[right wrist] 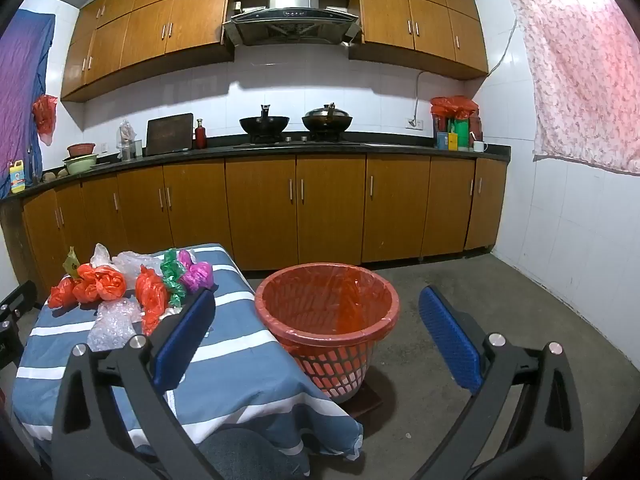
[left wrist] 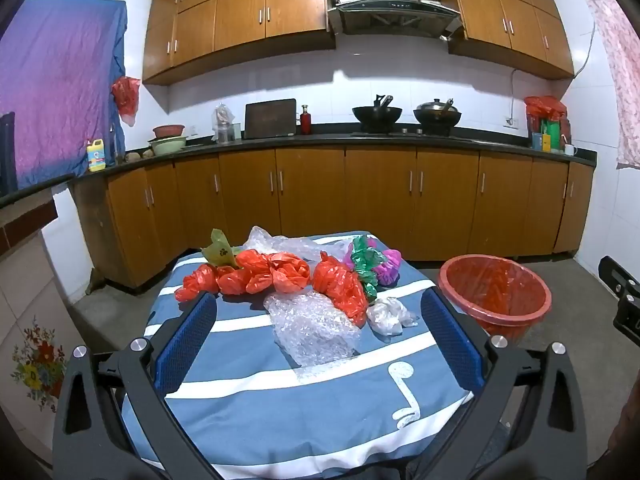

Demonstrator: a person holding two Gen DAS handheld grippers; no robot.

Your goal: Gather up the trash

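Both the left claw and the right claw stand spread wide, holding nothing, over the near edge of the striped-cloth desk. Crumpled plastic bags and bubble wrap lie mid-desk; the red lined bin stands on bare concrete floor just right; kitchen cabinets lie far behind.

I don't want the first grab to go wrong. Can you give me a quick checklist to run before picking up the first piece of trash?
1. left gripper open and empty: ok.
2. right gripper open and empty: ok.
3. Trash reachable on the table: bubble wrap lies nearest, between the left fingers' line: ok.
4. red basket upright, lined, mouth unobstructed: ok.
5. Basket empty: ok, only the liner shows.
6. Basket beside the table: ok.
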